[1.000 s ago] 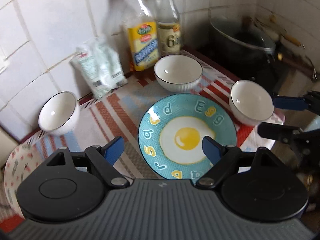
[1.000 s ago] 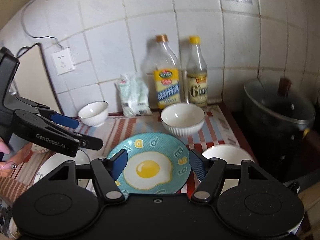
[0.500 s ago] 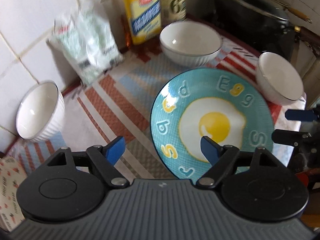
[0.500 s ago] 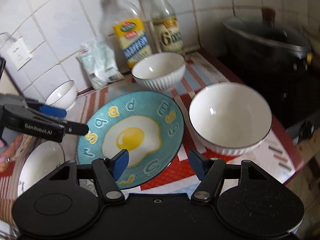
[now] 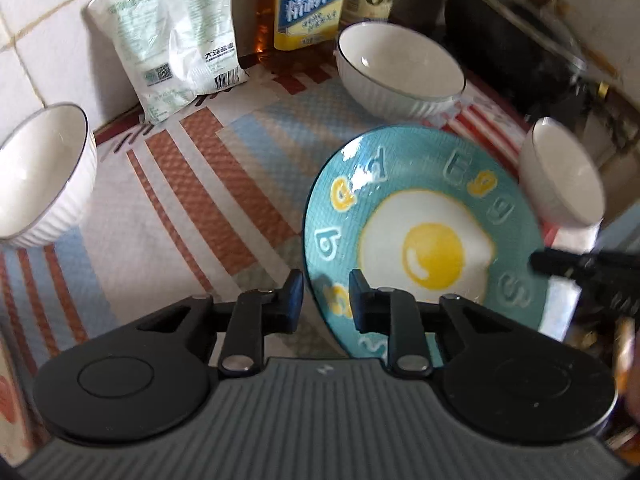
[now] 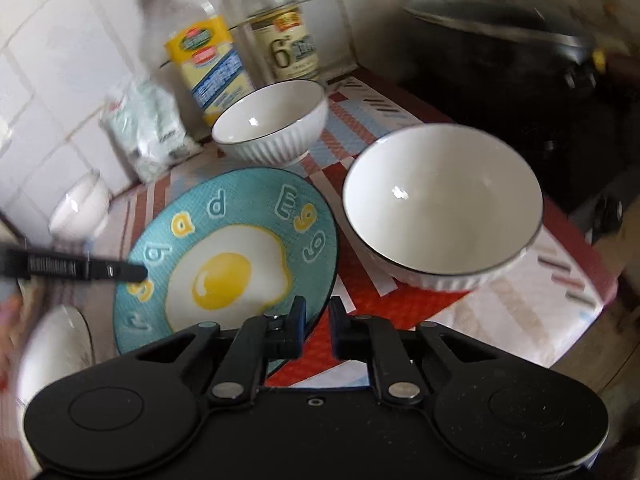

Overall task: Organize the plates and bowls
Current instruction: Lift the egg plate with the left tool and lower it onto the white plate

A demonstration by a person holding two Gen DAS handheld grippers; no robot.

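both my tools clamp opposite rims of the egg plate (image 5: 424,232): left tool (image 5: 325,304), right tool (image 6: 317,326). three bowls sit unstacked on the table (image 5: 180,208); organizing has barely begun.

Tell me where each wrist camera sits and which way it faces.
Left wrist: on the left gripper, looking down and forward toward the tiled wall; its nearly closed jaws straddle the left rim of the egg plate.
Right wrist: on the right gripper, facing that wall from the egg plate's right; its nearly closed jaws straddle the near rim, beside a white bowl.
Shared: the egg plate, the far bowl, the other gripper.
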